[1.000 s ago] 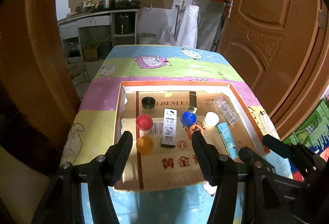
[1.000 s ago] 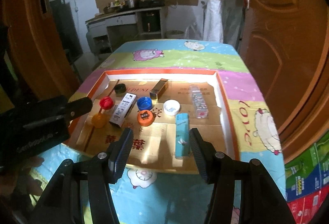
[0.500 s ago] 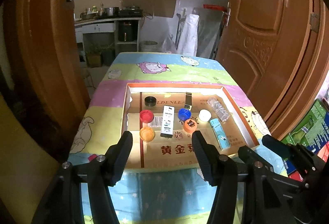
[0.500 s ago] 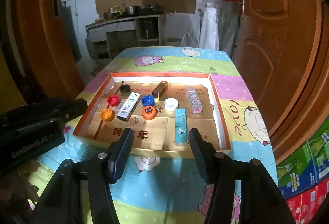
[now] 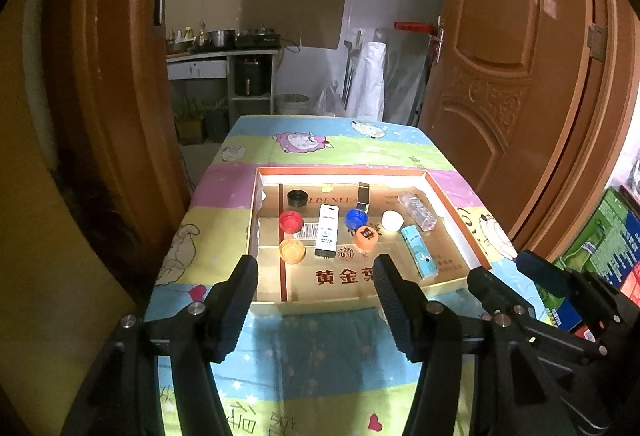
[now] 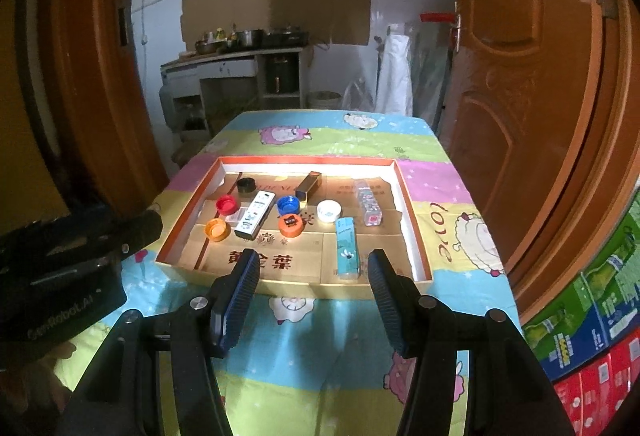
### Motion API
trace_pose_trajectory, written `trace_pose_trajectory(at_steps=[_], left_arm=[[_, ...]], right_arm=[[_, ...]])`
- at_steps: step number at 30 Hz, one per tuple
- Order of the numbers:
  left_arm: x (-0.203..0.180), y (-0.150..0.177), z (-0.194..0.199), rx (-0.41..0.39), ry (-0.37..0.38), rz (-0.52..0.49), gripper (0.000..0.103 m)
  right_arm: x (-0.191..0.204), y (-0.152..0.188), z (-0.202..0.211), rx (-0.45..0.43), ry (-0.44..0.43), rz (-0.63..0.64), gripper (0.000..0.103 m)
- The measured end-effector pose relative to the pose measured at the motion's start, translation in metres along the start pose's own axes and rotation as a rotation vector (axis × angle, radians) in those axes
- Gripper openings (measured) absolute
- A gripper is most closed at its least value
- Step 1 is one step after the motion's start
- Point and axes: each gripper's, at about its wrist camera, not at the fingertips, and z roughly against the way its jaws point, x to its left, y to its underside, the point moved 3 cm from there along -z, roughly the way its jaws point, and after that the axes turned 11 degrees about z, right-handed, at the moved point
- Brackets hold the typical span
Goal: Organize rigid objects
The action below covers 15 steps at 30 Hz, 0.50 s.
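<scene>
Item: shallow cardboard tray (image 6: 414,236) on the cartoon-print desk (image 6: 436,180), holding six bottle caps, black (image 6: 245,185) at 11 o'clock, red (image 6: 226,204), orange (image 6: 216,228), blue (image 6: 288,204), white (image 6: 329,210), label-topped orange (image 6: 290,224), plus four small boxes, teal one (image 6: 345,248) at 5 o'clock.

My left gripper (image 5: 314,274) and right gripper (image 6: 312,270): both released, empty, short of the tray's near wall.

Risks: caps sit close; wide jaws may nudge neighbours. Grippers side by side may collide.
</scene>
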Motion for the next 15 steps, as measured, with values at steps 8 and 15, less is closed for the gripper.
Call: trace_pose_trajectory(at_steps=[8,15], left_arm=[[-0.001,0.009,0.025,-0.033,-0.001,-0.006,0.06],[-0.006,0.018,0.044,-0.06,0.005,-0.006,0.06]], right_arm=[[0.004,0.008,0.021,-0.022,0.018,-0.002,0.058],[0.004,0.015,0.041,-0.048,0.046,-0.007,0.058]])
